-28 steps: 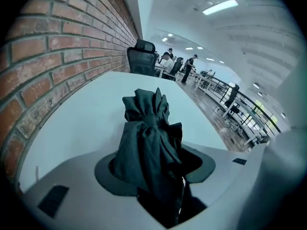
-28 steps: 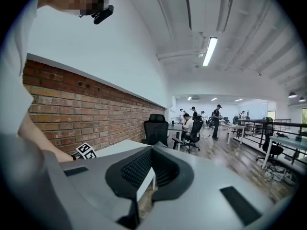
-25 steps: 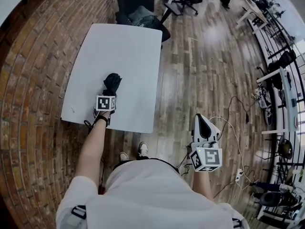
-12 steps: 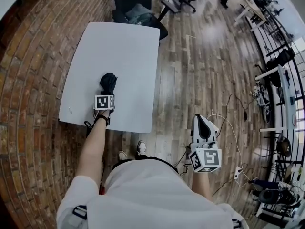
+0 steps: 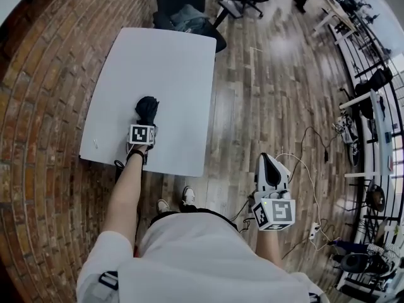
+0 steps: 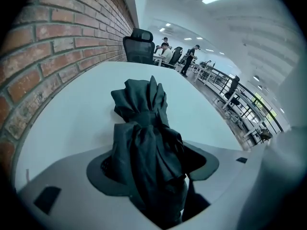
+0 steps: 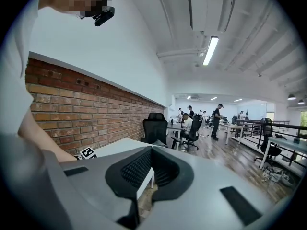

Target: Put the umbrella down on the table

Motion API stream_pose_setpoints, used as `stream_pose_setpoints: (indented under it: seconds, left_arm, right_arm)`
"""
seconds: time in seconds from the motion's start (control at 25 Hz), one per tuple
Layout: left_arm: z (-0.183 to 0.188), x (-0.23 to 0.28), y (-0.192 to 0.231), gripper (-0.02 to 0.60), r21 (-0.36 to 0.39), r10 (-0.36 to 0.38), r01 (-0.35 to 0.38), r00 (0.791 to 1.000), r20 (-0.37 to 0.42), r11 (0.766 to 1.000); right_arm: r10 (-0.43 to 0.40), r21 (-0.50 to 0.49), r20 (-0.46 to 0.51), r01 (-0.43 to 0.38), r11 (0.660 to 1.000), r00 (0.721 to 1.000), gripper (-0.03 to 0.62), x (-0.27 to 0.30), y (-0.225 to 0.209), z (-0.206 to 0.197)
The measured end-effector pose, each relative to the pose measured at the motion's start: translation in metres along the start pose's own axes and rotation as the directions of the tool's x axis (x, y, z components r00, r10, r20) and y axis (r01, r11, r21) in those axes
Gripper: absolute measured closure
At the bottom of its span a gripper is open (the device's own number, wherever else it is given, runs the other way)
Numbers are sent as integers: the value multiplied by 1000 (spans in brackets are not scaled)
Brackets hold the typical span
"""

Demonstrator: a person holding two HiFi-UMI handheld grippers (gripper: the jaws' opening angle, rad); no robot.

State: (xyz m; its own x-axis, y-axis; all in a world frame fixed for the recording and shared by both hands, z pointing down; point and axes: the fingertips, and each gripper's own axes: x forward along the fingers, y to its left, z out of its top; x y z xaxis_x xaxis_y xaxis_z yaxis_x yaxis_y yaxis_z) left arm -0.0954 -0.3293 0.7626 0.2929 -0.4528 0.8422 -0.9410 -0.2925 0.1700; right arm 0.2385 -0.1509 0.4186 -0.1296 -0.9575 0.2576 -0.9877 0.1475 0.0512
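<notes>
A folded black umbrella [image 5: 148,108] lies on the white table [image 5: 164,62] near its front edge. In the left gripper view the umbrella [image 6: 146,138] runs away from the camera between the jaws. My left gripper [image 5: 146,120] points steeply down at its near end. The jaws are opening. The fabric lies over the left pad [image 6: 103,169], while the right pad [image 6: 204,163] stands apart from it. My right gripper [image 5: 270,164] hangs over the wooden floor to the right of the table. Its jaws meet at the tips with nothing between them [image 7: 151,150].
A black office chair [image 5: 189,19] stands at the table's far end, and it also shows in the left gripper view [image 6: 140,44]. A brick wall [image 5: 38,106] runs along the table's left side. Cables [image 5: 309,145] trail on the floor at the right. People sit at desks [image 6: 165,51] further back.
The left gripper and the umbrella stay at the same spot near the table's front edge, perhaps slightly lower. The right gripper has not moved.
</notes>
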Motion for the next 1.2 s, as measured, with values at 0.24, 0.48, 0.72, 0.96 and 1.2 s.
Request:
stream_pose_setpoints:
  seconds: [0.24, 0.48, 0.72, 0.96, 1.2]
  left_arm:
    - [3, 3, 4, 259, 41, 33, -35, 999, 37, 999]
    - [6, 1, -1, 181, 78, 60, -65, 996, 67, 995]
    - [16, -27, -6, 176, 62, 48, -56, 992, 118, 996]
    - [18, -51, -8, 176, 61, 38, -48, 987, 159, 997]
    - [17, -90, 1, 176, 45, 55, -66, 974, 218, 997]
  right_arm:
    - [-16, -16, -23, 16, 1000, 1000, 574, -7, 0, -7]
    - [-14, -15, -15, 14, 1000, 1000, 574, -12, 0, -3]
    - [14, 0, 6, -14, 1000, 1000, 574, -6, 6, -2]
    - [86, 8, 48, -86, 996, 995, 574, 5, 29, 7]
    - [147, 13, 75, -148, 989, 986, 574, 12, 51, 11]
